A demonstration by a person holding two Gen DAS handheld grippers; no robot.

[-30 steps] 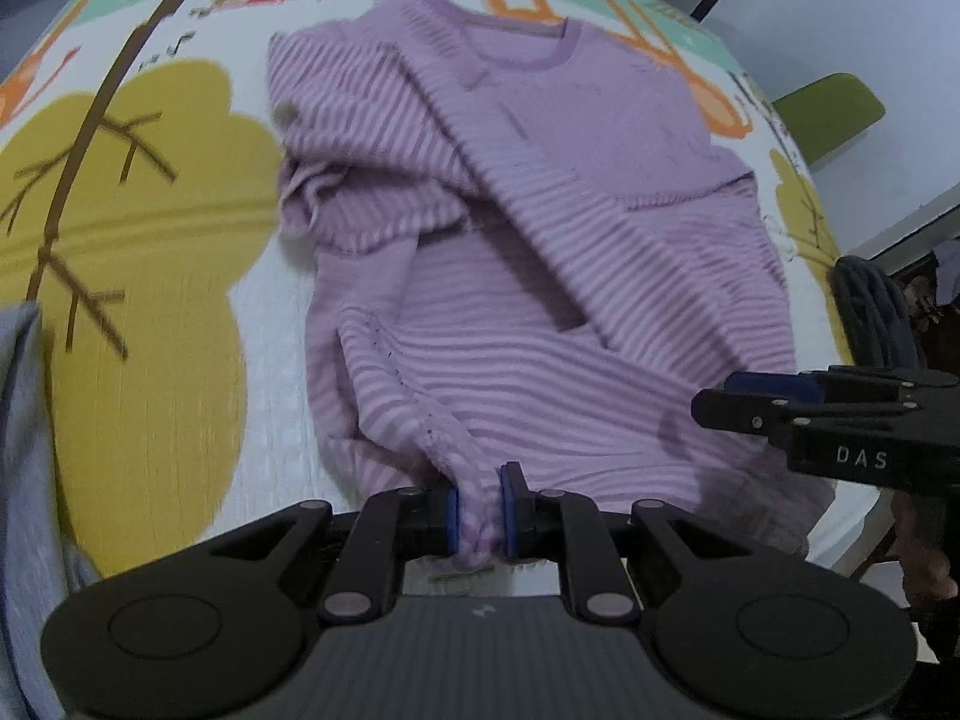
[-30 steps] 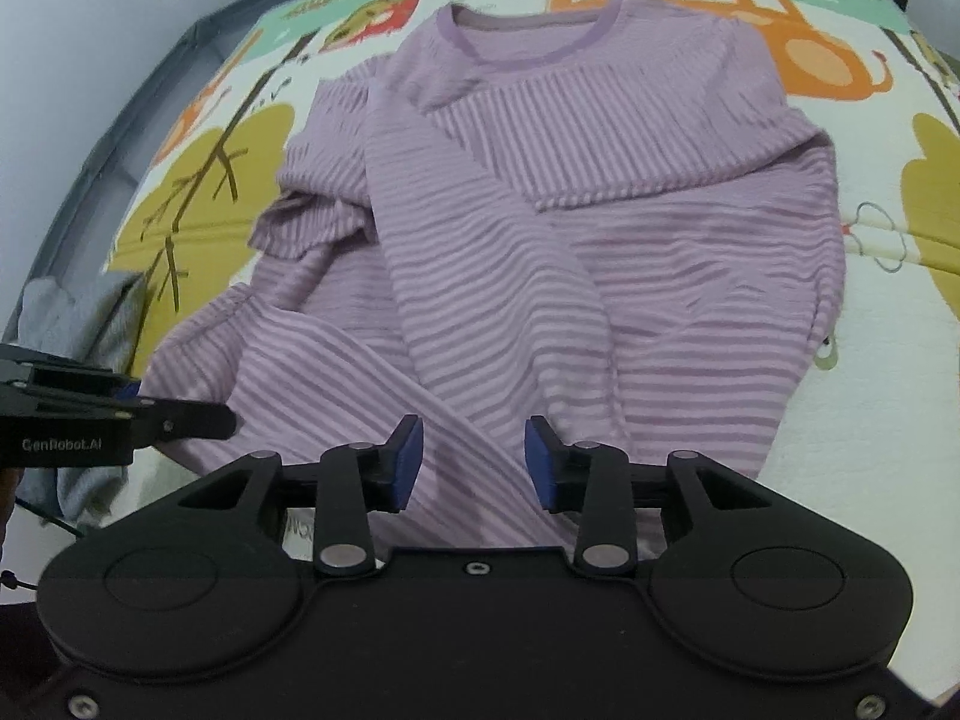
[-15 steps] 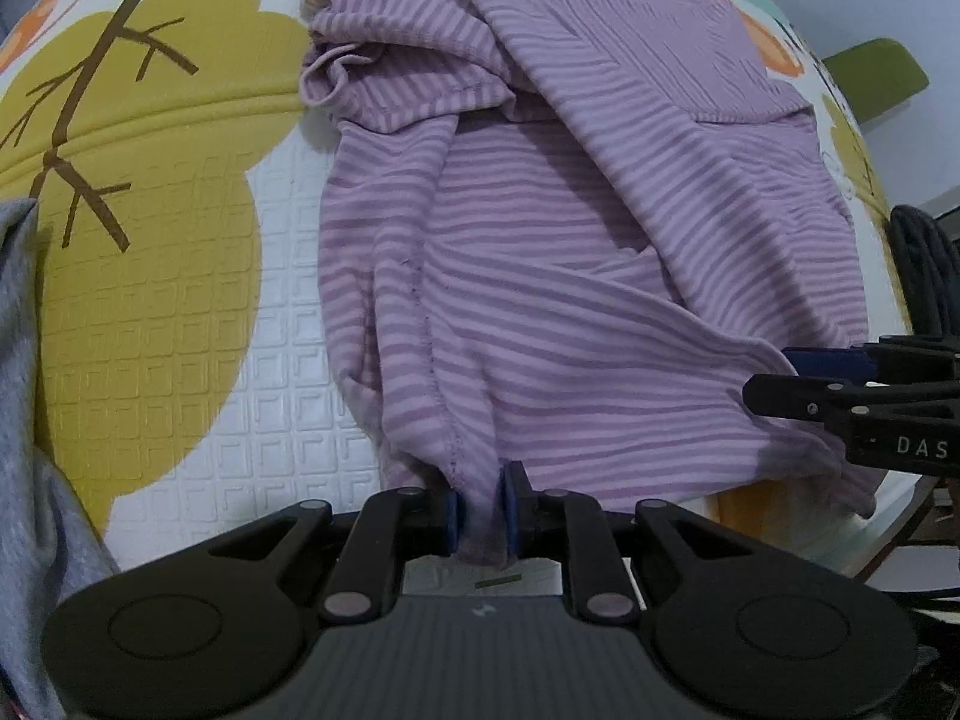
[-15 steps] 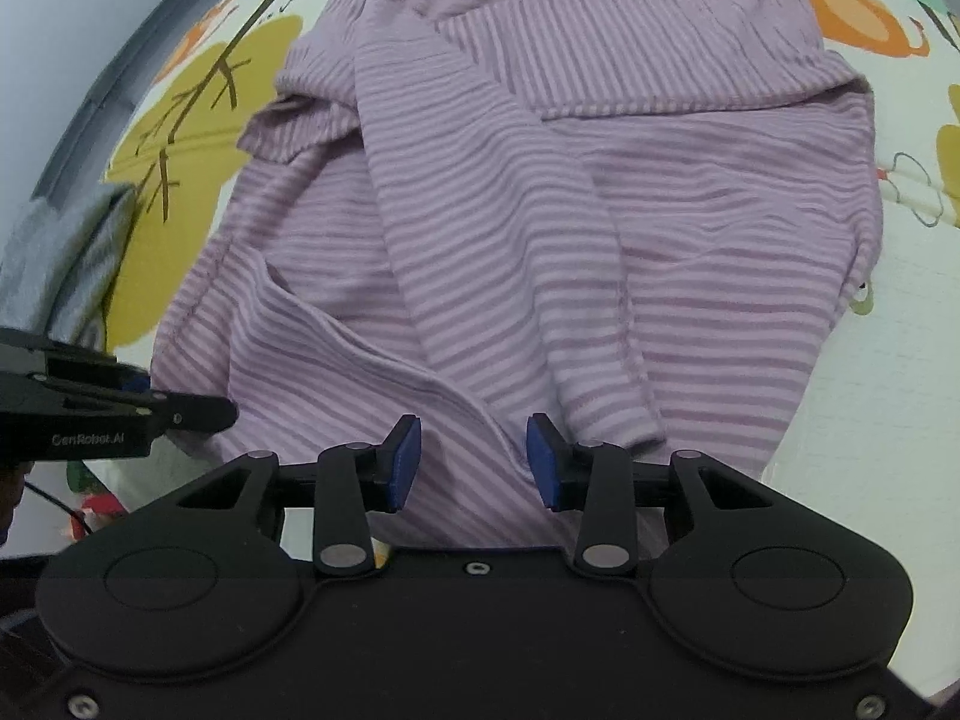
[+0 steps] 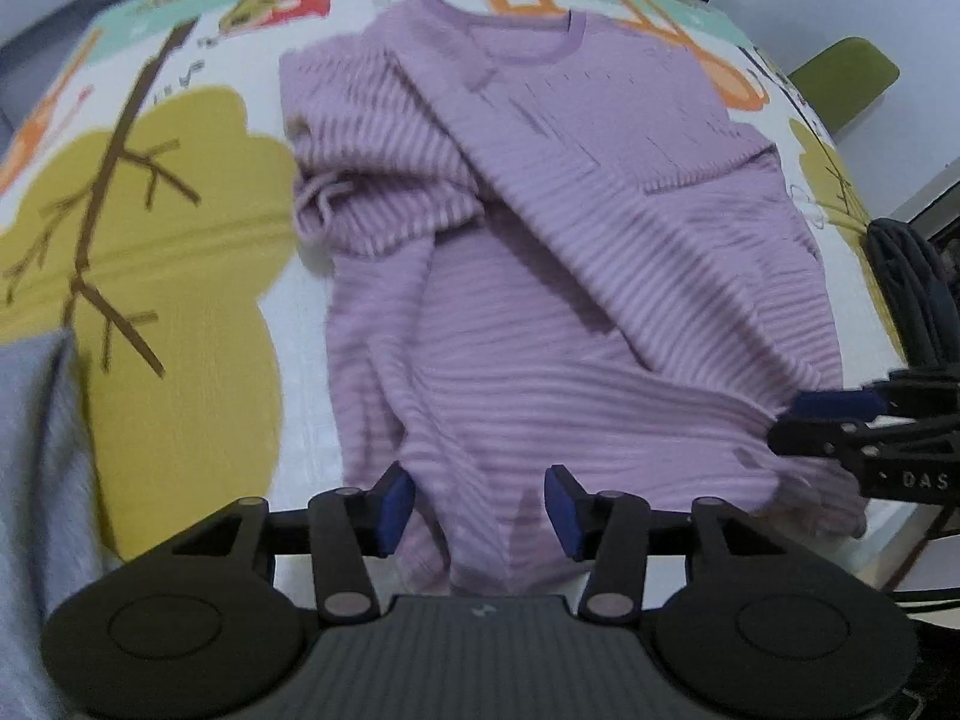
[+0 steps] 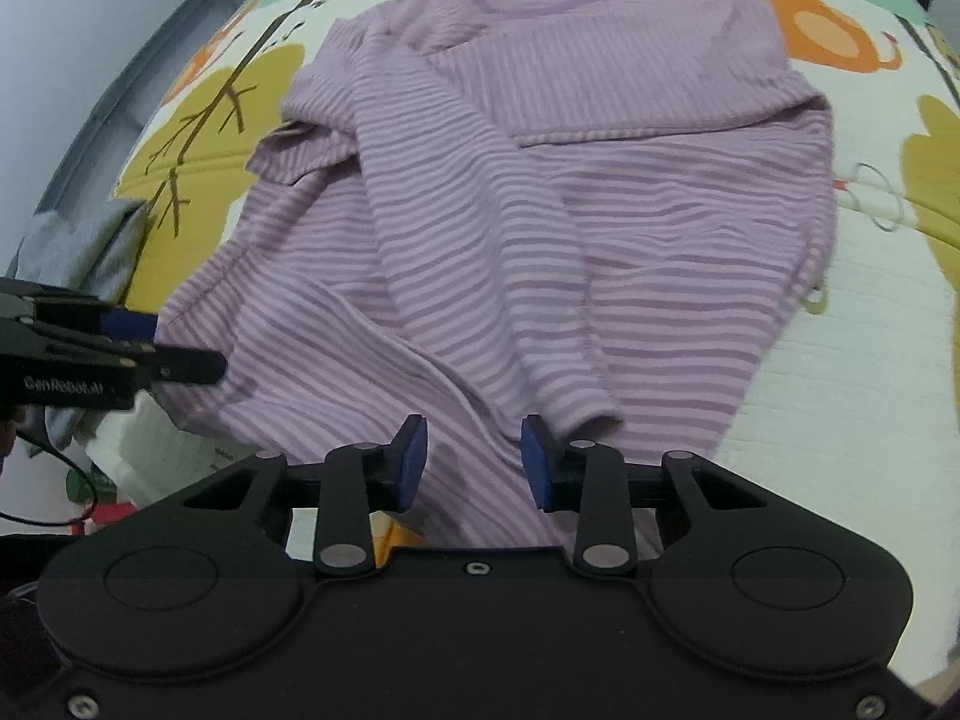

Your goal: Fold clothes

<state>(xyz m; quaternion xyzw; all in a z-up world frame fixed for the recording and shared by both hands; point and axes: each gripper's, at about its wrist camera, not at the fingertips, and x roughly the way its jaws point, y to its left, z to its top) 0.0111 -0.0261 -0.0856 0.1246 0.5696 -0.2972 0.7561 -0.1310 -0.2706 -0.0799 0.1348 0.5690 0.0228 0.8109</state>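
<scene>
Spread across my cartoon-printed table (image 6: 870,324), the striped lilac sweater (image 6: 600,228) lies neck at 12 o'clock, one sleeve crossed over, so I'd pinch both hem corners evenly with left tool (image 5: 474,501) and right tool (image 6: 474,459), both wide open and empty, marked "GenRobot.AI" and "DAS".

Home room, cartoon play mat (image 5: 180,252) as work surface, green chair (image 5: 846,78)

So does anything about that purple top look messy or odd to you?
Yes. The top isn't flat: one sleeve lies diagonally across the front, the other is bunched at the shoulder, and the hem droops over the mat edge.
</scene>
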